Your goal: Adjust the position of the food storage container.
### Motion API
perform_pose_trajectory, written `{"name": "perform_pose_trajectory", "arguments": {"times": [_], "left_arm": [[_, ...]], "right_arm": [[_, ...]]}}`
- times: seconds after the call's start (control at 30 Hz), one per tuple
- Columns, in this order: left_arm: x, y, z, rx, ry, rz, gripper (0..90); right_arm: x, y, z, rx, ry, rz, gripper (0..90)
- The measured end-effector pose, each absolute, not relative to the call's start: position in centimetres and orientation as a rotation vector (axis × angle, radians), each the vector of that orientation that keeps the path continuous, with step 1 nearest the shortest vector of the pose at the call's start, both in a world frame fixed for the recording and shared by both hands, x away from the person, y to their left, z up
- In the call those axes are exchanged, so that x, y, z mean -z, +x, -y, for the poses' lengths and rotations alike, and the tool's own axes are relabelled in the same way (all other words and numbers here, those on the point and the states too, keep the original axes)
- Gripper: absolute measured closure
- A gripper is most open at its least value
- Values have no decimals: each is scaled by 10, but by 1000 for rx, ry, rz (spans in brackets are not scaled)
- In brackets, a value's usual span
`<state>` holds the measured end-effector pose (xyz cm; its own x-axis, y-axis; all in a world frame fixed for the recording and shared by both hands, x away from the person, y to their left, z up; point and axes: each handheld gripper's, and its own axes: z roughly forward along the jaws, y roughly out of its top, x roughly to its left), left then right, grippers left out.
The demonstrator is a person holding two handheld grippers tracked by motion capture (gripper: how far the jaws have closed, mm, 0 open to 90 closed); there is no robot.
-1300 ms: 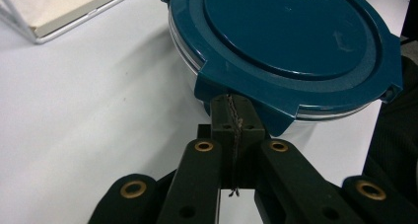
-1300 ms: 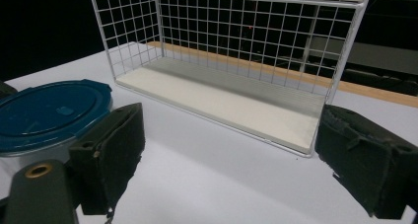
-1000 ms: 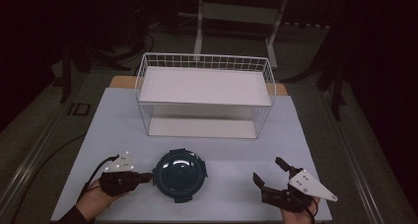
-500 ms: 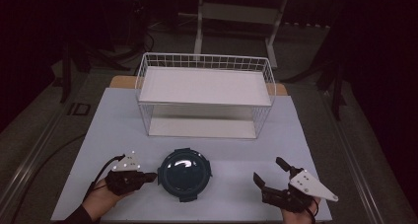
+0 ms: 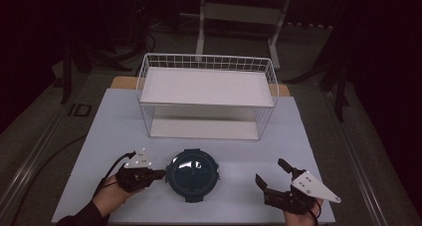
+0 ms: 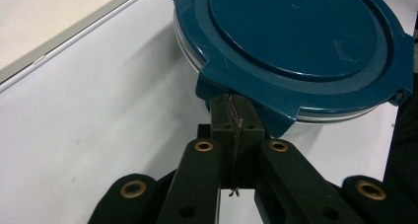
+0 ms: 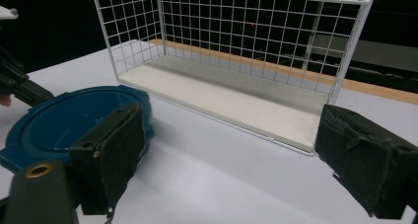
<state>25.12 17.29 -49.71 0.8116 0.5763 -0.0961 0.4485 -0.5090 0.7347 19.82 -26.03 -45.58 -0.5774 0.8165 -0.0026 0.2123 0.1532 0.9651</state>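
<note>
Bench (image 5: 124,121): white top, carries everything. At its far half stands a white wire rack (image 5: 206,94) w/ two shelves, upper and lower, both bare — nothing loaded yet.

Round container w/ dark teal lid (image 5: 192,174) sits on the bench at the near edge, in front of the rack and apart from it, between the two tools. Lid is on; four tabs around the rim, and in the left gripper view they look folded down over the clear body, though I can't tell if they're latched.

Left tool (image 5: 158,174): jaws pressed together, nothing between them, tip right at the container's left side. In the left gripper view the closed tip (image 6: 231,116) sits under one lid tab (image 6: 246,110), touching or nearly so — looks like a nudge or a pry at the tab, not a grasp.

Right tool (image 5: 272,177): jaws spread wide, empty, resting near the bench's right front, well apart from the container. Its own view looks between the pads toward the rack's lower shelf (image 7: 222,98).

Progress, my read: early. Container not lifted, not gripped. If the job is shelving it, all of that is left — get a hold, carry, set on a shelf. If it's opening the lid, first tab is only just being worked.
</note>
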Motion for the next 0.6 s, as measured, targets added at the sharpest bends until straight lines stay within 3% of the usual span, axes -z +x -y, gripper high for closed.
{"name": "perform_pose_trajectory", "arguments": {"times": [0.6], "left_arm": [[498, 266, -113, -137, 2195, -663, 896]], "right_arm": [[455, 197, 262, -1452, 973, -1892, 115]]}}
